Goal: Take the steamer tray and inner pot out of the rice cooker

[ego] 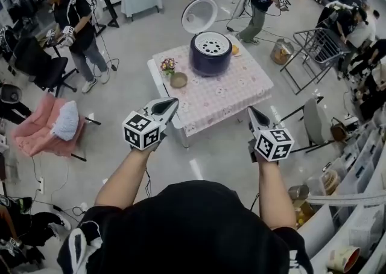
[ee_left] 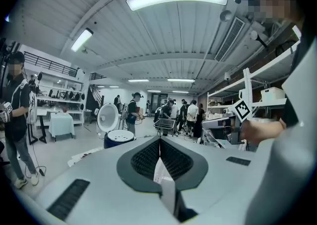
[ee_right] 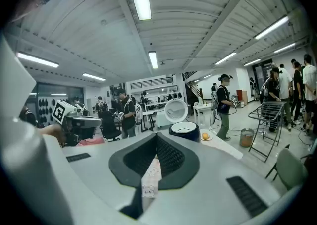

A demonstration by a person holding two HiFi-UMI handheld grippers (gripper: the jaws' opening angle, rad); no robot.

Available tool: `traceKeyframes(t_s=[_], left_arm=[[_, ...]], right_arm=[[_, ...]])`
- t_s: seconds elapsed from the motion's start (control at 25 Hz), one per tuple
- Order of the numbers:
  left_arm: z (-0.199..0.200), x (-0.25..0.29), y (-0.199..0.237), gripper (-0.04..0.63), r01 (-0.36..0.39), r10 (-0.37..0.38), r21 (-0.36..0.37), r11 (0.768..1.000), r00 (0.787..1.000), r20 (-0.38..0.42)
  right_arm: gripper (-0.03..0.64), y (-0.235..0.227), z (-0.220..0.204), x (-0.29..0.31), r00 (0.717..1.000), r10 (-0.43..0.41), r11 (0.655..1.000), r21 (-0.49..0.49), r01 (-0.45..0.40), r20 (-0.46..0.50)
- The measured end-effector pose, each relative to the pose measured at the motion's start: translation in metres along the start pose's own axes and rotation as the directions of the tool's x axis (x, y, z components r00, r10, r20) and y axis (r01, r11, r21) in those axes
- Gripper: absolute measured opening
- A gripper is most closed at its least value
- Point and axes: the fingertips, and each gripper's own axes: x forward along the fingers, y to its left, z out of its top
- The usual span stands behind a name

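A dark blue rice cooker (ego: 211, 54) stands on a table with a pink patterned cloth (ego: 235, 92). Its white lid (ego: 199, 14) is tipped up at the back. The white perforated steamer tray (ego: 212, 44) sits in its top; the inner pot is hidden under it. My left gripper (ego: 172, 103) and right gripper (ego: 251, 110) are both shut and empty, held side by side in front of the table's near edge, well short of the cooker. The cooker (ee_left: 118, 139) lies ahead and left in the left gripper view, and the cooker (ee_right: 184, 131) ahead and right in the right gripper view.
On the table are a small bowl (ego: 178, 79), a flower bunch (ego: 168, 64) and a plate with an orange item (ego: 235, 50). A pink chair (ego: 45, 128) is at left, a metal rack (ego: 316, 46) and a folding chair (ego: 313, 123) at right. People stand around.
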Motion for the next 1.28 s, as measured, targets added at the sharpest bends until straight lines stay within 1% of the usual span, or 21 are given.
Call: traceKeyframes(t_s=[0.16,0.28,0.32,0.36,0.44,0.52,0.76,0.96,1.12,1.28], left_arm=[[0.0,0.011,0.003,0.021,-0.011,0.011,-0.007,1.0,1.0,0.013],[0.001,0.023,0.007,0.026,-0.019,0.019,-0.008,1.0,1.0,0.008],[0.001,0.028,0.008,0.041,-0.021,0.021,-0.01,1.0,1.0,0.005],[0.001,0.034,0.009,0.078,-0.024,0.024,-0.013,1.0,1.0,0.001],[0.0,0.047,0.011,0.128,-0.032,0.032,-0.02,0.999,0.999,-0.009],[-0.001,0.06,0.014,0.157,-0.044,0.043,-0.027,0.999,0.999,-0.022],[0.002,0.113,0.023,0.221,-0.083,0.081,-0.031,0.996,0.995,-0.056],[-0.004,0.148,0.03,0.236,-0.127,0.123,-0.053,0.991,0.99,-0.076],[-0.003,0.172,0.041,0.236,-0.173,0.169,-0.063,0.983,0.984,-0.06],[-0.001,0.192,0.047,0.236,-0.202,0.197,-0.07,0.977,0.978,-0.07]], right_arm=[[0.009,-0.009,-0.001,0.006,1.0,-0.004,1.0,-0.015,0.004,-0.011],[0.036,-0.02,-0.003,0.011,1.0,-0.01,1.0,-0.017,0.009,-0.016],[0.054,-0.026,-0.003,0.013,1.0,-0.01,1.0,-0.013,0.01,-0.017],[0.077,-0.033,-0.003,0.015,1.0,-0.009,1.0,-0.008,0.009,-0.018],[0.129,-0.046,-0.003,0.021,1.0,-0.001,1.0,0.001,0.001,-0.022],[0.179,-0.059,-0.003,0.03,0.999,0.014,1.0,-0.001,-0.014,-0.031],[0.248,-0.107,0.01,0.058,0.998,0.054,0.999,-0.002,-0.054,-0.044],[0.268,-0.14,0.005,0.082,0.992,0.1,0.995,0.015,-0.099,-0.072],[0.273,-0.167,0.005,0.103,0.989,0.118,0.993,0.017,-0.117,-0.091],[0.275,-0.189,0.006,0.121,0.984,0.141,0.99,0.029,-0.138,-0.113]])
